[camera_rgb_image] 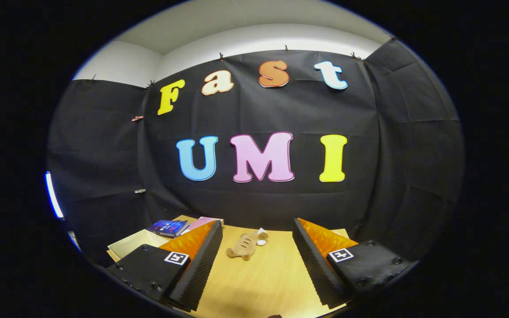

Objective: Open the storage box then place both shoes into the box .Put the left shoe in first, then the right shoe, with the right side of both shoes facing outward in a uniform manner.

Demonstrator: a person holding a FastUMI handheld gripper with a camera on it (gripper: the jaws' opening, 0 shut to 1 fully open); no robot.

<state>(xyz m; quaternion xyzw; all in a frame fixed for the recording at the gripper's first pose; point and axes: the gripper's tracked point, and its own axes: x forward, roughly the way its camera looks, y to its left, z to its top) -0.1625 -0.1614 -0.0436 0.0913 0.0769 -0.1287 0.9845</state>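
Note:
My gripper (257, 251) is open, its two fingers spread wide above the wooden table (263, 282) with nothing between them. Beyond the fingertips, near the far side of the table, lies a tan shoe (245, 245) on its side, and a small white piece (262, 234) lies against its far end. I cannot tell which shoe of the pair this is. The gripper is held well back from the shoe and not touching it.
A dark blue book (168, 228) and a pink flat item (201, 222) lie at the table's far left corner. A pale cream flat board or lid (135, 244) lies left of the left finger. Black cloth walls close the booth behind and on both sides.

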